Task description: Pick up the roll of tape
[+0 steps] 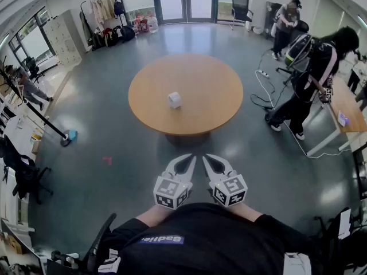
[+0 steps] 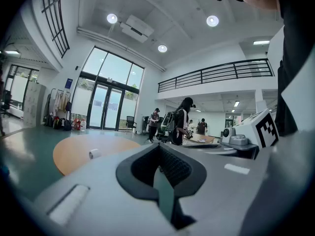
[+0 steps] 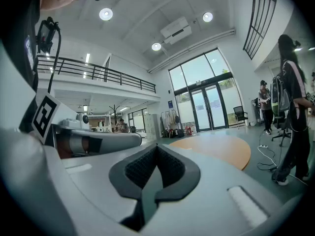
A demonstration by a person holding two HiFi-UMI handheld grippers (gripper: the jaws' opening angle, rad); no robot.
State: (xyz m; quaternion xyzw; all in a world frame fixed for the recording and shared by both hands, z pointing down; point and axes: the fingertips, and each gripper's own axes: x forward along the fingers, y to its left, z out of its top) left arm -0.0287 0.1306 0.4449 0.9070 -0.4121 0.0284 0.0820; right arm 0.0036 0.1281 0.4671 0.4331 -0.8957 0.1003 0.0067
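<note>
A small white roll of tape [image 1: 174, 99] lies near the middle of a round wooden table [image 1: 212, 79]. In the left gripper view the roll of tape [image 2: 93, 154] shows far off on the table [image 2: 74, 156], to the left of the jaws. My left gripper [image 1: 191, 158] and right gripper [image 1: 206, 157] are held side by side close to my chest, over the floor and well short of the table. Both point level towards it, and both sets of jaws meet at the tips with nothing between them. The right gripper view shows the table [image 3: 221, 149] but not the roll.
Two people [image 1: 309, 79] stand to the right of the table beside a desk [image 1: 347, 105], with cables [image 1: 261, 87] on the floor near them. Glass doors [image 1: 186, 2] are at the back. Chairs and shelves line the left wall. A dark chair [image 1: 97, 245] is by my left side.
</note>
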